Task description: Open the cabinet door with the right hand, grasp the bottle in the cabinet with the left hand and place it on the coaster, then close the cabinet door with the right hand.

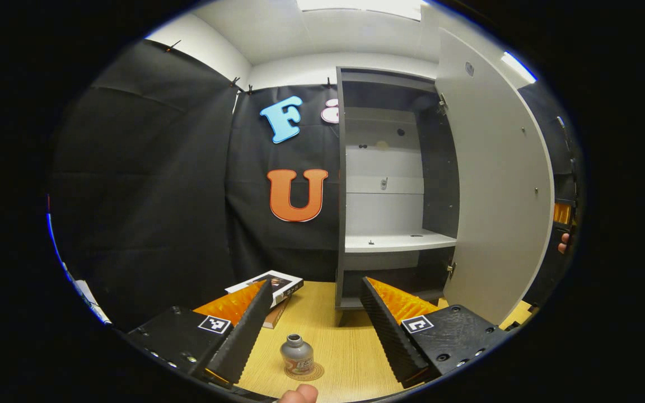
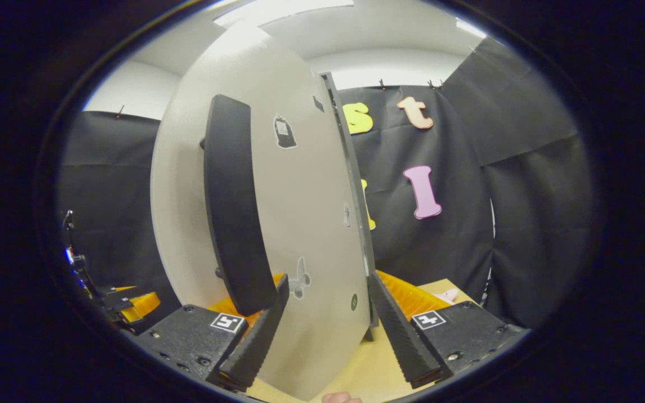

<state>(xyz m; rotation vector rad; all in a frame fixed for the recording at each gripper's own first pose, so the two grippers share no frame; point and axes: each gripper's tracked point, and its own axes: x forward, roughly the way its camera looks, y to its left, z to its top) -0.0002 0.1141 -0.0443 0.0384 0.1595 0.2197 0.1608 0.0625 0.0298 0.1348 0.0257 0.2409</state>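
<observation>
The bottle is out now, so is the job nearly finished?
Nearly. The small grey bottle stands on the round coaster, between the open left gripper fingers. The white cabinet door is open; the open right gripper faces it. Only closing remains.

Light wood-grain surface (image 1: 350, 341) runs up to the black cloth wall (image 1: 149, 184). A book (image 1: 271, 284) with a white cover lies flat on the surface, close to the foot of the wall; a second, brownish book (image 1: 275, 319) sits under it, edge just showing. White ceiling (image 1: 322, 28) above the wall, with a bright light panel (image 1: 367, 6) at the top. Small clips (image 1: 235, 82) hold the wall's upper edge.
</observation>
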